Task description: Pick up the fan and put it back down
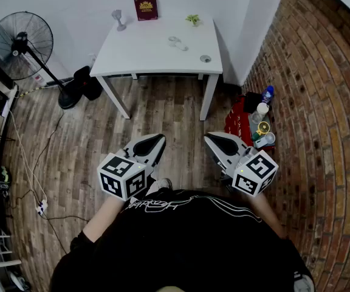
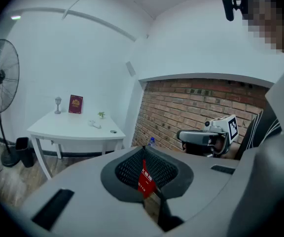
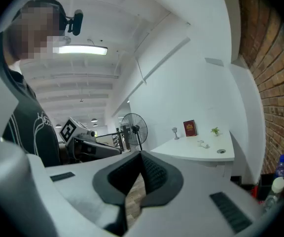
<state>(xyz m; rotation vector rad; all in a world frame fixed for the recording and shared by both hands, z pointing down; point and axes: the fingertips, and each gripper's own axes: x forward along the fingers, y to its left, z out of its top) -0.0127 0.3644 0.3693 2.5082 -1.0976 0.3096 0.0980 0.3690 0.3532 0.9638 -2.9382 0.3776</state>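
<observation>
The fan point(image 1: 20, 41), a black pedestal model, stood upright on the wooden floor point(image 1: 169, 117) at the far left of the head view, its round base just beside a dark bin point(image 1: 90, 83) and near the left legs of the white table point(image 1: 157, 56). Neither tool was near it. The person held both close to the body, well apart from the fan and the table, each pointing roughly forward. The left tool point(image 1: 158, 140) was clenched: in the left gripper view its two jaws met at the tip point(image 2: 143, 148). A small red tag with white print point(image 2: 146, 179) showed in the slot behind the tip, and whether it was fixed to a pad I could not tell. The right tool point(image 1: 210, 137) was likewise clenched on nothing, its jaws pressed together at the tip point(image 3: 141, 153), with only floor boards showing through the narrow slot below. On the table stood a red book point(image 1: 146, 7) propped against the white wall, a small grey goblet point(image 1: 119, 19) to its left and a little green plant point(image 1: 193, 19) to its right. Several bottles point(image 1: 263, 111) were grouped on the floor by the brick wall point(image 1: 327, 102), right of the table. From the right gripper view the fan point(image 3: 134, 127) appeared left of the table point(image 3: 196, 152).
</observation>
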